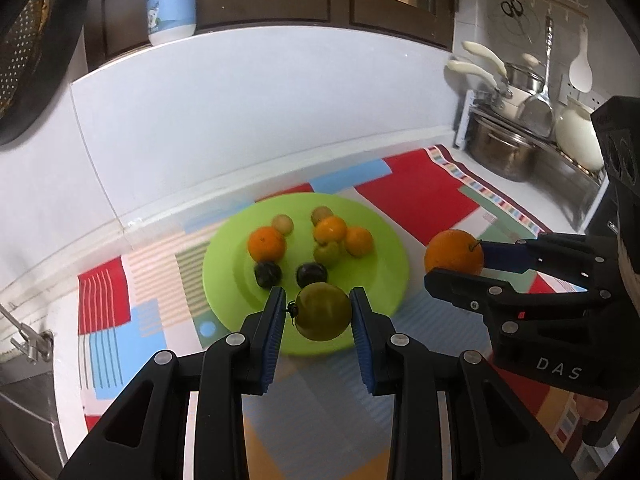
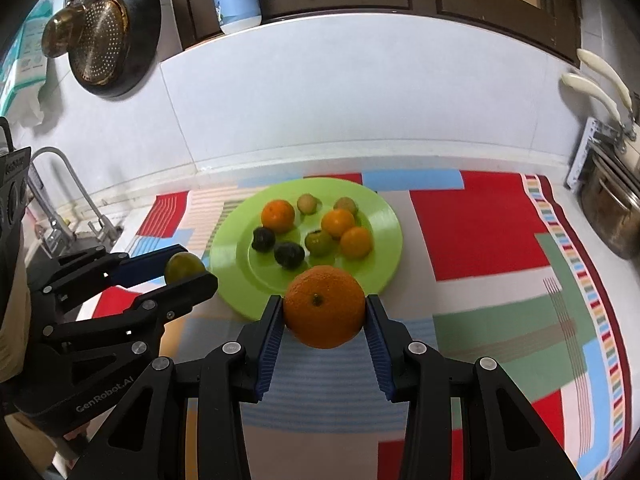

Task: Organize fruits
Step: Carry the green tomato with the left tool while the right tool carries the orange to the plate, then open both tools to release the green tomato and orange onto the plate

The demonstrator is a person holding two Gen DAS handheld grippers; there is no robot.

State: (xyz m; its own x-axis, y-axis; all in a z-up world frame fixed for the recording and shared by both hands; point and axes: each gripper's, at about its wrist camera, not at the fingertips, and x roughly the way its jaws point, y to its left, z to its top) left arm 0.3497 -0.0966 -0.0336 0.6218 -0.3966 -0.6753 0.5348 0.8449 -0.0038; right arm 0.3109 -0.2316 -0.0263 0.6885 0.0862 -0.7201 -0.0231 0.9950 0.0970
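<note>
A lime green plate (image 1: 372, 300) (image 2: 384, 216) sits on a patchwork cloth and holds several small fruits: oranges, green ones and two dark plums. My left gripper (image 1: 319, 312) (image 2: 188, 266) is shut on a green fruit (image 1: 323, 312) (image 2: 182, 266) and holds it over the plate's near rim. My right gripper (image 2: 324, 308) (image 1: 456, 264) is shut on a large orange (image 2: 324, 306) (image 1: 454, 256) and holds it just off the plate's right edge, above the cloth.
The patchwork cloth (image 2: 480, 224) covers the counter. Steel pots (image 1: 500, 152) stand on a rack at the right. A tap (image 2: 60, 184) and sink lie at the left. A strainer pan (image 2: 108, 32) hangs on the wall; a white bottle (image 1: 170, 0) stands on the ledge.
</note>
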